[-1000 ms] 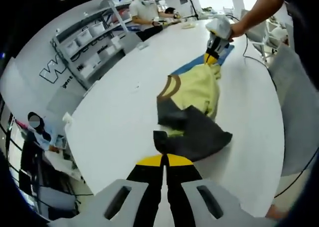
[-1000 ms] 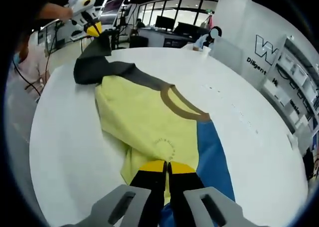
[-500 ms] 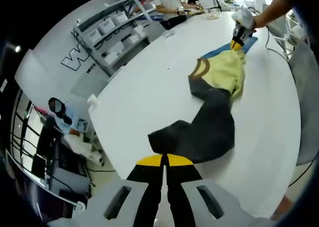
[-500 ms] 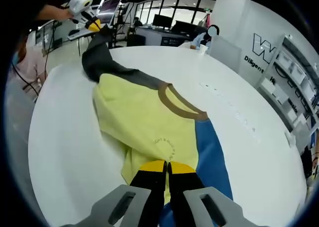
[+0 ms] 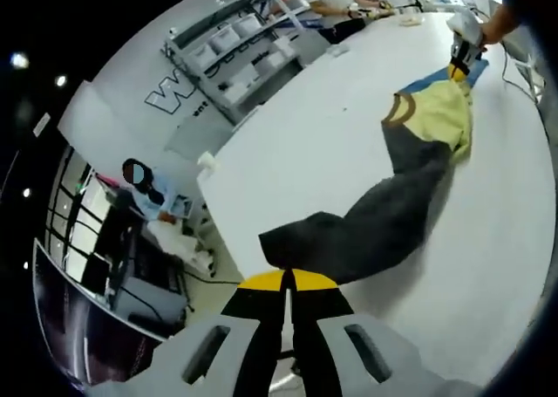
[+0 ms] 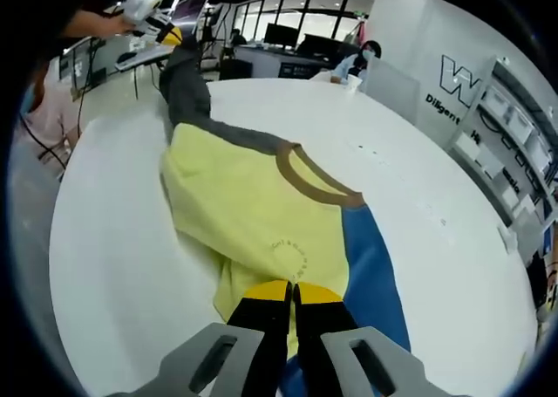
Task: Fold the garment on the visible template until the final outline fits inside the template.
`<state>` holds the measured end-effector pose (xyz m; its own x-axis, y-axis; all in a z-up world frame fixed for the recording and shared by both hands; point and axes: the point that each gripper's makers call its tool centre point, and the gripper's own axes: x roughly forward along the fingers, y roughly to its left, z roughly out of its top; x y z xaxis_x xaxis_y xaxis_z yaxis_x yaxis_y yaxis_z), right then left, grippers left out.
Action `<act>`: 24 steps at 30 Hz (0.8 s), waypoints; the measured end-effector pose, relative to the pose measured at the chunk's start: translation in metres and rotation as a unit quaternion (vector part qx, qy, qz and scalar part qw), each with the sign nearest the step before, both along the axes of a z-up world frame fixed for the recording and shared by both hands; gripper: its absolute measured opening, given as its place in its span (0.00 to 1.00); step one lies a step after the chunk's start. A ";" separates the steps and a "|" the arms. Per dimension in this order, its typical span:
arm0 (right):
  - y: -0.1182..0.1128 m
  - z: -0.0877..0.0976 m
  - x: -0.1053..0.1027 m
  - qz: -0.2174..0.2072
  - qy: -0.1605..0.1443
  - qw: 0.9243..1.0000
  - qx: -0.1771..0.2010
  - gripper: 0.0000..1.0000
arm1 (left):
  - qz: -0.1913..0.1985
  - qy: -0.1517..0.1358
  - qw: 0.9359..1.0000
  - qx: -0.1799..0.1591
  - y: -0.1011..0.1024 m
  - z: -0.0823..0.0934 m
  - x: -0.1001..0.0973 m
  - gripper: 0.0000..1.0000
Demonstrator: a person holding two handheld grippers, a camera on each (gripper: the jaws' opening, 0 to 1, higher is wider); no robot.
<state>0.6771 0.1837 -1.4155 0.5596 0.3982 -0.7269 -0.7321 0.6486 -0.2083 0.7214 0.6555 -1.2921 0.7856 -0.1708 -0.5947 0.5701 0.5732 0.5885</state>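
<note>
While the yellow short-sleeved cotton garment with a brown collar and dark grey sleeves (image 6: 253,209) lies stretched between the two tongs, the main risk, as I judge it, is overpull. The left tongs (image 5: 288,281) have their yellow-tipped jaws closed on the end of the dark grey sleeve (image 5: 362,236), which is drawn out long and taut toward the near edge of the round white tabletop (image 5: 314,144). If that pull goes further, the sleeve end may hang off the tabletop rim, or the whole garment may slide away from the blue rectangular template sheet (image 6: 370,275) beneath it, so that the final outline will not fit inside.

The right tongs (image 6: 292,292) are likewise closed, jaws meeting on the yellow fabric at the hem side, just above the blue template. In the right gripper view the left tongs appear far off at the top left (image 6: 166,32), lifted above the tabletop with the grey sleeve rising to them. In the left gripper view the right tongs (image 5: 459,63) sit at the far end of the garment.

A second hazard is bunching: the yellow body shows a fold along its left side, and an uneven pull could drag that crease under, hiding the template edge. A slipped grip at either end would let the cloth spring back crumpled.
</note>
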 end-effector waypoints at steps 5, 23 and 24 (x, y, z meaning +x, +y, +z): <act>0.000 0.000 0.000 -0.001 0.001 1.000 0.001 0.00 | -0.017 0.007 1.000 -0.001 -0.009 -0.011 -0.003 0.09; 0.000 -0.001 0.001 -0.003 0.003 1.000 0.002 0.00 | 0.003 0.072 0.997 -0.003 0.003 -0.064 -0.039 0.12; 0.000 -0.001 0.001 -0.003 0.003 1.000 0.002 0.00 | 0.008 0.072 0.997 -0.006 0.003 -0.064 -0.039 0.14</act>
